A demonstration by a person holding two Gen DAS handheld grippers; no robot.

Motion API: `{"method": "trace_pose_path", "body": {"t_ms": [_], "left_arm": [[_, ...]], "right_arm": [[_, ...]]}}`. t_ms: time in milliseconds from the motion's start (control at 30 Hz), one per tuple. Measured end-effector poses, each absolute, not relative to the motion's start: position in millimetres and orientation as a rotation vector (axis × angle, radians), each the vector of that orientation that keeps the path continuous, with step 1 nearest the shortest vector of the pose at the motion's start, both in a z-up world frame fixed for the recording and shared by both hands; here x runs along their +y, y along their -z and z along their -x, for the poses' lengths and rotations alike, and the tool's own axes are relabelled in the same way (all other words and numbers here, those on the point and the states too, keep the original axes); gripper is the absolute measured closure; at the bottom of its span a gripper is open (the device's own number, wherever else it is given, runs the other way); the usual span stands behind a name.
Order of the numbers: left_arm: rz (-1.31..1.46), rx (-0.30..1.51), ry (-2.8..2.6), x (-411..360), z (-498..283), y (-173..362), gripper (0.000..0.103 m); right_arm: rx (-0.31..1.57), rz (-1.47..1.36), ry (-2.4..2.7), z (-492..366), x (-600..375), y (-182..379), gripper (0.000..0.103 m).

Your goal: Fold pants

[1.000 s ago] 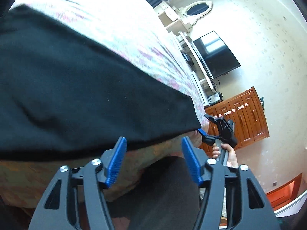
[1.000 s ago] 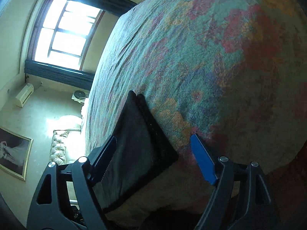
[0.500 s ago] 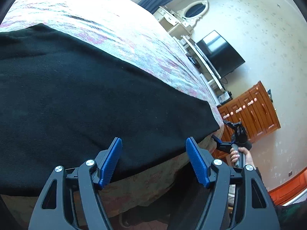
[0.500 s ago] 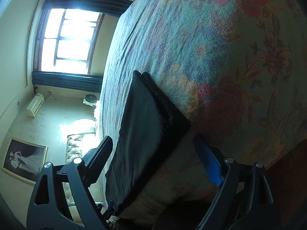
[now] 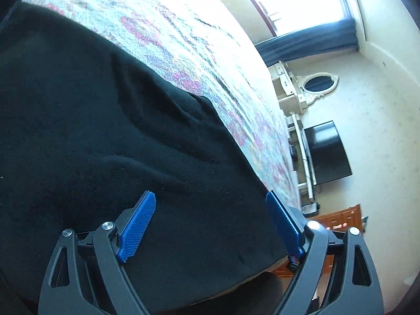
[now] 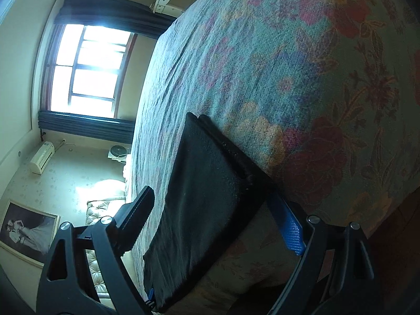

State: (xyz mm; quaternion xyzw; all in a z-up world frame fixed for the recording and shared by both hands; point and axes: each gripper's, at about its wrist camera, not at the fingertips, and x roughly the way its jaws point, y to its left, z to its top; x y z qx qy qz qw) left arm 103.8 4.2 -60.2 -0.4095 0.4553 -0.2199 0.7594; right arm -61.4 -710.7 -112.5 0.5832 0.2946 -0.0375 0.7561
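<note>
A floral bedspread (image 6: 302, 60) carries folded black pants (image 5: 110, 144) near its edge; the left tool (image 5: 211, 225) is opening over them, apparently without contact, and the right tool (image 6: 220, 220) gapes wide.

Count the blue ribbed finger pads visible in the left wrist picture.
2. One blue ribbed pad sits lower left over the black fabric pants; the other is lower right at the pants' edge. None seems hidden.

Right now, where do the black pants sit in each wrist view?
Left wrist: the black pants fill the left and centre, ahead of the opening left gripper.
Right wrist: lower centre, folded, at the bed's near edge.
Shared landmark: the floral bedspread.
</note>
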Motion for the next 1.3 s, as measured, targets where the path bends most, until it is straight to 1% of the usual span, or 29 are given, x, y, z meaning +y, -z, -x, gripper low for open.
{"method": "trace_pose_path", "body": {"t_ms": [133, 200, 233, 300, 333, 367, 433, 467, 500, 533, 567, 667, 767, 867, 1067, 1300], "left_arm": [[0.899, 0.958, 0.521, 0.4, -101.6, 63.5, 0.014], [0.877, 0.939, 0.512, 0.6, -97.4, 64.1, 0.014], [0.844, 0.951, 0.513, -4.2, -97.3, 62.8, 0.014], [0.759, 0.985, 0.515, -13.5, -98.6, 62.0, 0.014], [0.727, 0.987, 0.506, -16.4, -99.0, 59.9, 0.014], [0.709, 0.987, 0.490, -19.5, -98.9, 58.1, 0.014], [0.684, 0.977, 0.444, -25.1, -95.2, 54.5, 0.014], [0.663, 0.980, 0.428, -29.2, -94.9, 53.4, 0.014], [0.633, 0.985, 0.417, -34.4, -95.2, 51.1, 0.014], [0.597, 0.987, 0.407, -38.6, -95.0, 48.5, 0.014], [0.562, 0.982, 0.397, -40.2, -93.1, 45.3, 0.014], [0.486, 0.949, 0.354, -42.0, -90.1, 37.9, 0.014], [0.504, 0.982, 0.323, -30.8, -95.3, 43.2, 0.014], [0.517, 0.981, 0.295, -20.0, -94.8, 44.6, 0.014], [0.428, 0.996, 0.298, -26.8, -91.6, 43.1, 0.014], [0.465, 1.009, 0.313, -22.5, -93.9, 45.3, 0.014]], "right_arm": [[0.635, -1.271, 0.060, 58.0, -700.1, 114.2, 0.015], [0.641, -1.252, 0.063, 54.6, -697.8, 112.5, 0.015], [0.642, -1.244, 0.072, 53.8, -696.7, 111.3, 0.018], [0.645, -1.224, 0.077, 50.9, -694.3, 108.2, 0.036], [0.650, -1.221, 0.057, 48.5, -694.8, 108.4, 0.057], [0.659, -1.220, 0.052, 45.1, -693.3, 108.3, 0.064], [0.681, -1.222, 0.076, 40.5, -693.3, 110.9, 0.064], [0.691, -1.213, 0.085, 38.7, -692.3, 112.2, 0.067], [0.706, -1.196, 0.104, 37.7, -692.0, 112.8, 0.072], [0.719, -1.183, 0.121, 37.4, -691.6, 112.6, 0.085], [0.722, -1.181, 0.130, 37.9, -692.3, 112.4, 0.091], [0.690, -1.196, 0.115, 41.5, -692.9, 106.2, 0.092], [0.666, -1.182, 0.087, 40.2, -690.0, 89.8, 0.093], [0.642, -1.152, 0.051, 36.4, -683.3, 66.0, 0.093], [0.610, -1.070, -0.032, 21.9, -657.9, 17.8, 0.093], [0.585, -0.970, -0.158, 7.0, -610.3, -33.6, 0.093]]}}
